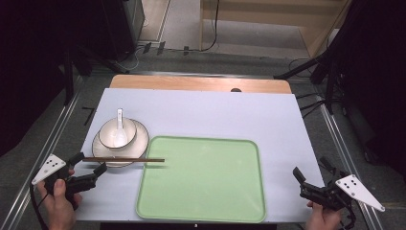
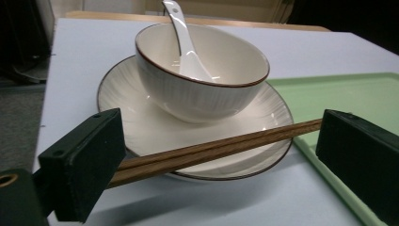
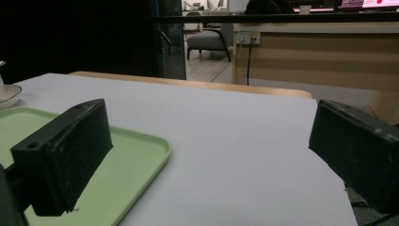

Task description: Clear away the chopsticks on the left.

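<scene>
A white bowl [image 1: 115, 135] with a white spoon [image 1: 119, 125] in it stands on a white plate [image 1: 141, 137] at the table's left. A pair of brown chopsticks [image 1: 129, 160] lies across the plate's near rim, its right end reaching over the left edge of a green tray [image 1: 201, 177]. My left gripper [image 1: 90, 163] is at the near left, open, its jaws wide on either side of the chopsticks' [image 2: 211, 148] left part without pressing them. The bowl [image 2: 202, 89] and spoon [image 2: 186, 47] lie just beyond it. My right gripper [image 1: 311, 167] is open and holds nothing at the near right, right of the tray [image 3: 122, 169].
A white sheet [image 1: 215, 110] covers the table, with a wooden strip [image 1: 201, 84] at its far edge. Dark stands and cables [image 1: 316, 67] sit on the floor beyond the table. The tray's inside is bare. A hand [image 1: 57, 203] holds each gripper at the near edge.
</scene>
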The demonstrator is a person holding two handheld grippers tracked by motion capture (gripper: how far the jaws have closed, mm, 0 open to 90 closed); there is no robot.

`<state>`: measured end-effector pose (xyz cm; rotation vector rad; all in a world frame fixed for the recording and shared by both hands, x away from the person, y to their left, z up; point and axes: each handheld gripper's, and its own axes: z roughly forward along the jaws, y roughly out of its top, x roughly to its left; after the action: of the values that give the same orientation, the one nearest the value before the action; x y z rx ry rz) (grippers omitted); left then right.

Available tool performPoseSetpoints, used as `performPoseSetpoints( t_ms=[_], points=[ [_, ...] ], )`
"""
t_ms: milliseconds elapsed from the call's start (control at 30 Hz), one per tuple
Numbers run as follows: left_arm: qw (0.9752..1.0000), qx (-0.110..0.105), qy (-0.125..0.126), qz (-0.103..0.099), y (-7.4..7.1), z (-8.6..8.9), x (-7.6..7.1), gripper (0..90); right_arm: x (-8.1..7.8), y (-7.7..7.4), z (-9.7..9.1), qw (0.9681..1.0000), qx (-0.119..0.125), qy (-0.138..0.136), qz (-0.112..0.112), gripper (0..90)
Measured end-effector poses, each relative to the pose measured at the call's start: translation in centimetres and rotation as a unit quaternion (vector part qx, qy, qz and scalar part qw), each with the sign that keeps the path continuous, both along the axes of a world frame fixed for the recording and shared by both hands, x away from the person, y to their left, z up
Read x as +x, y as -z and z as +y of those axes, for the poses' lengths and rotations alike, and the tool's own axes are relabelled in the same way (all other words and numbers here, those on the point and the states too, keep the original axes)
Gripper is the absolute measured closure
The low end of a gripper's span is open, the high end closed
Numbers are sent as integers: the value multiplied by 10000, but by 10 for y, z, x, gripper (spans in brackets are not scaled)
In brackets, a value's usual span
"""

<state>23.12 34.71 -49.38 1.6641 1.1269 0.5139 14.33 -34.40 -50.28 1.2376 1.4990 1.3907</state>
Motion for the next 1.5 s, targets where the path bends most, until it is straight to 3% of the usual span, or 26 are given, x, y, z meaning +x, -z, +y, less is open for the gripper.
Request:
performPoseSetpoints(
  t_ms=[33, 67, 133, 267, 400, 500, 533, 700, 1233, 1500],
  points=[
    [10000, 0, 0, 0, 0, 0, 0, 51, 0, 0, 0, 10000, 0, 0, 0, 0],
    [9998, -161, -11, -143, -3, -2, -3, 95, 1, 1, 1, 10000, 25, -9, 78, 0],
    [9996, -163, -144, -168, -8, -5, -4, 264, 1, 2, 0, 9999, 22, -9, 108, 0],
    [9992, -77, 349, 175, -5, -16, 0, 697, 1, 3, 0, 9999, 44, -33, 122, 0],
    [9964, -86, 689, 488, 1, -32, 4, 900, 4, 4, 4, 9999, 24, -72, 155, 0],
    [9949, 9, 809, 606, 3, -41, 6, 900, 6, 4, 7, 9998, 8, -120, 172, 0],
    [9932, 207, 887, 718, 5, -50, 10, 900, 6, 4, 8, 9997, -16, -137, 181, 0],
    [9902, 354, 968, 939, 11, -65, 20, 900, 7, 4, 9, 9996, -6, -148, 232, 0],
    [9903, 637, 768, 963, 13, -92, 51, 900, 7, 7, 12, 9992, -26, -167, 355, 0],
    [9893, 1021, 489, 915, 13, -109, 63, 900, 9, 8, 13, 9990, -25, -204, 402, 0]
  ],
)
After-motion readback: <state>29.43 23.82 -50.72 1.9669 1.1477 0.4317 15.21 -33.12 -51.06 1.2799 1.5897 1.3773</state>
